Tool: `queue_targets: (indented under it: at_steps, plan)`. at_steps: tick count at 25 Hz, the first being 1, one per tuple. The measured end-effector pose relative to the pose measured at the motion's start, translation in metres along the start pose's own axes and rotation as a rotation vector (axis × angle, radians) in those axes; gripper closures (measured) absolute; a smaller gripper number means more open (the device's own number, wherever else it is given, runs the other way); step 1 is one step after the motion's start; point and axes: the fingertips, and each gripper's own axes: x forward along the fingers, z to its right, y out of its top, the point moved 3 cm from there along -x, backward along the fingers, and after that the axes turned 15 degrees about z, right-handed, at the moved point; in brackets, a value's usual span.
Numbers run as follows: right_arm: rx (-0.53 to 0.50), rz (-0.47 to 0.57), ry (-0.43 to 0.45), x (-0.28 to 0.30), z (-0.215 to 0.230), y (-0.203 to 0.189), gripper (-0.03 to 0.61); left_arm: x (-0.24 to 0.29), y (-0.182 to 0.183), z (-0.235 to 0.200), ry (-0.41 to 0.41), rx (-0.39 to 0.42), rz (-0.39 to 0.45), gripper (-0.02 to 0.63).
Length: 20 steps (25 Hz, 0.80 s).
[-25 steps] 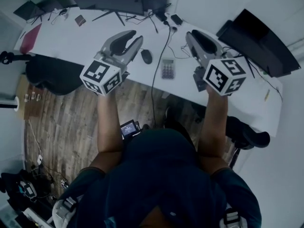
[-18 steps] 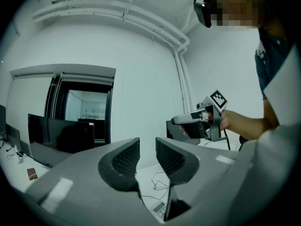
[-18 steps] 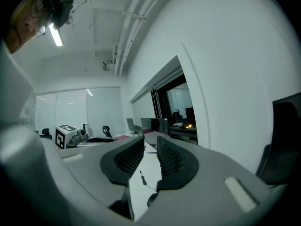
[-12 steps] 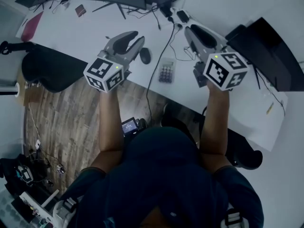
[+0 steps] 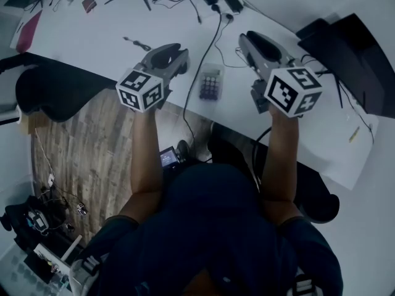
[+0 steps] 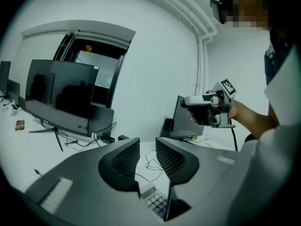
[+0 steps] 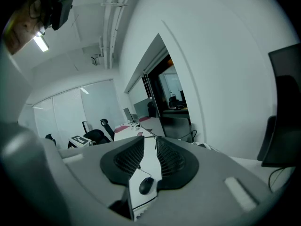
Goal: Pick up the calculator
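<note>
The calculator (image 5: 210,85) lay flat on the desk (image 5: 111,36), at 4 o'clock from the left gripper (image 5: 176,51) and 8 o'clock from the right gripper (image 5: 245,41). On both, the jaws stood slightly apart and empty. It seemed light, stiff and thin, so its long edges looked best to pinch.

White desk (image 5: 86,42), calculator (image 5: 210,85) near its front edge

The calculator lies flat, keys up, close to the front edge around the middle of the desk. A black cable (image 5: 213,42) runs from the back edge past the calculator's left side and drops over the front edge. A dark red folder (image 5: 28,29) lies at the left end and a small brown item (image 5: 89,4) near the back left. A black mouse (image 7: 146,186) sits on bare surface. A black screen (image 5: 355,54) takes up the right end.
</note>
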Motion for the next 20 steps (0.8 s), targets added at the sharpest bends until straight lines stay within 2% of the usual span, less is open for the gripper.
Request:
queue_targets:
  at_steps: [8, 20]
  plan:
    - [0.064, -0.042, -0.043, -0.012, 0.035, -0.037, 0.511, 0.021, -0.079, -0.005, -0.006, -0.121, -0.104, 0.501]
    - [0.146, -0.079, -0.082, -0.013, 0.07, -0.079, 0.509, 0.038, -0.155, -0.032, 0.032, -0.25, -0.207, 0.488]
